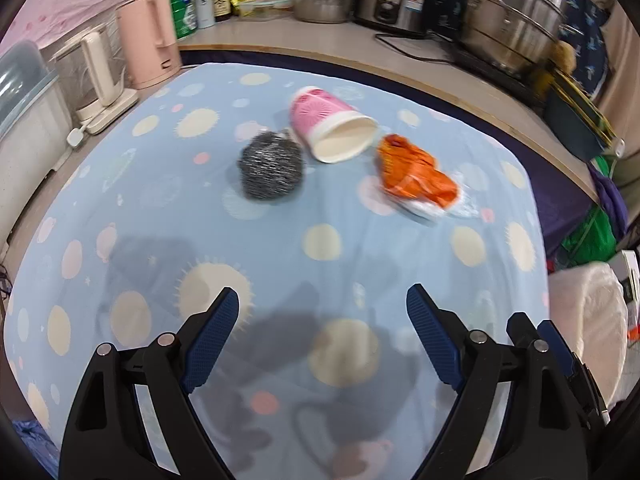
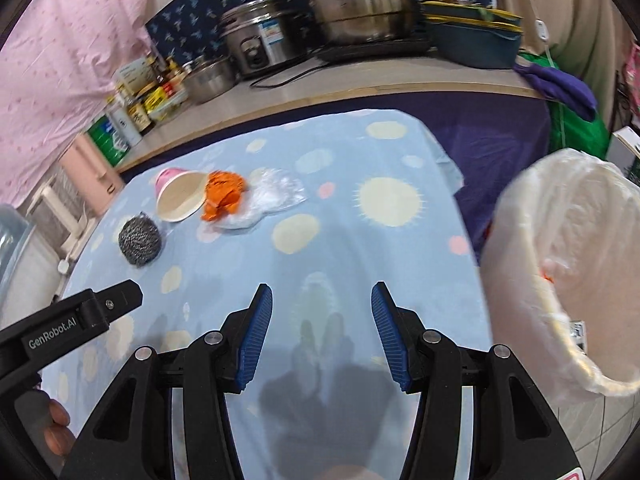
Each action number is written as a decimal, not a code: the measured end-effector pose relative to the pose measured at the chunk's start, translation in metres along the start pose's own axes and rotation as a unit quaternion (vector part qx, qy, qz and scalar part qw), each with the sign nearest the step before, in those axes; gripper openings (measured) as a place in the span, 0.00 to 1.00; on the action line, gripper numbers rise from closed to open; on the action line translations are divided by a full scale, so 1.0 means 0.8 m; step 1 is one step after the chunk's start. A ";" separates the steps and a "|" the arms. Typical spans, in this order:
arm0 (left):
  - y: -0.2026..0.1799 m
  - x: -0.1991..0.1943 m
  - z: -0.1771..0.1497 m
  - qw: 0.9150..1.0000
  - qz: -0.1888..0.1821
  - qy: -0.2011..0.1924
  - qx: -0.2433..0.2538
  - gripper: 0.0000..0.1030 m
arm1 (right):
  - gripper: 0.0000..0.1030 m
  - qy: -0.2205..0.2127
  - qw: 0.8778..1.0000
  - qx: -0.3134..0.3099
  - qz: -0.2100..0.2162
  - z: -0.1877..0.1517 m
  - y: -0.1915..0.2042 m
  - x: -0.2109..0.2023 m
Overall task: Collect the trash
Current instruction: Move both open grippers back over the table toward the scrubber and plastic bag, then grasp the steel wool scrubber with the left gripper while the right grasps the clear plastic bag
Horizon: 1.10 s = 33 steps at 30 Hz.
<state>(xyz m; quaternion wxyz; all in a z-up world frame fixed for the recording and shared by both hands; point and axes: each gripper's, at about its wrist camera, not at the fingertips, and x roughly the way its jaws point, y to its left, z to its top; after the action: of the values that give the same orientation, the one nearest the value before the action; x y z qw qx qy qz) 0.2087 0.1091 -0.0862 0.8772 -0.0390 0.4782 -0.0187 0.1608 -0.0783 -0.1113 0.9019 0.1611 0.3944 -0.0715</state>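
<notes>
The right hand-held gripper (image 2: 322, 300) gapes empty at lower centre. A steel scourer (image 2: 139, 241), tipped pink cup (image 2: 180, 196) and orange wrapper (image 2: 224, 194) lie upper left. A lined bin (image 2: 560, 280) stands right.

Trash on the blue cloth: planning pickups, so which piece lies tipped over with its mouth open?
The pink paper cup, on its side between the steel scourer and crumpled orange wrapper.

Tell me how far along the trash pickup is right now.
Barely started, by the look of it. Something orange shows through the liner of the bin, possibly an earlier drop. In hand: nothing; left gripper and right gripper are open and empty. Left on the cloth: pink cup, orange wrapper, clear plastic and steel scourer.
</notes>
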 end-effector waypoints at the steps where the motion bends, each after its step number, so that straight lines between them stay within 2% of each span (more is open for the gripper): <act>1: 0.009 0.004 0.005 1.000 0.003 0.000 -0.005 0.79 | 0.49 0.003 1.000 -0.005 0.002 0.002 0.008 0.008; 11: 0.057 0.047 0.045 0.999 0.015 0.002 -0.029 0.79 | 0.49 0.024 0.999 -0.040 0.015 0.028 0.063 0.075; 21: 0.060 0.080 0.082 1.000 0.003 -0.002 -0.025 0.81 | 0.49 0.028 0.999 -0.044 0.011 0.060 0.081 0.129; 24: 0.056 0.090 0.091 1.000 0.000 -0.007 -0.020 0.85 | 0.49 0.033 0.999 -0.039 0.014 0.068 0.081 0.139; 27: 0.052 0.100 0.097 1.000 -0.009 -0.007 -0.017 0.85 | 0.36 0.036 0.998 -0.044 0.016 0.069 0.084 0.144; 29: 0.052 0.103 0.100 1.000 -0.021 -0.008 -0.018 0.79 | 0.24 0.038 0.998 -0.047 0.018 0.068 0.085 0.145; 30: 0.051 0.106 0.101 1.000 -0.024 -0.003 -0.016 0.67 | 0.23 0.037 0.998 -0.049 0.019 0.067 0.085 0.144; 32: 0.049 0.113 0.101 0.999 -0.028 0.011 -0.010 0.53 | 0.20 0.035 0.998 -0.054 0.020 0.065 0.086 0.141; 33: 0.049 0.115 0.101 0.999 -0.028 0.014 -0.009 0.50 | 0.19 0.034 0.998 -0.055 0.021 0.064 0.086 0.139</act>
<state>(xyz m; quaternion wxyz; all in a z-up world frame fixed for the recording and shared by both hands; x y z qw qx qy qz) 0.3260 0.1462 -0.1232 0.8693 -0.0598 0.4891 -0.0394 0.2892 -0.0318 -0.1443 0.8968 0.1220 0.4246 -0.0255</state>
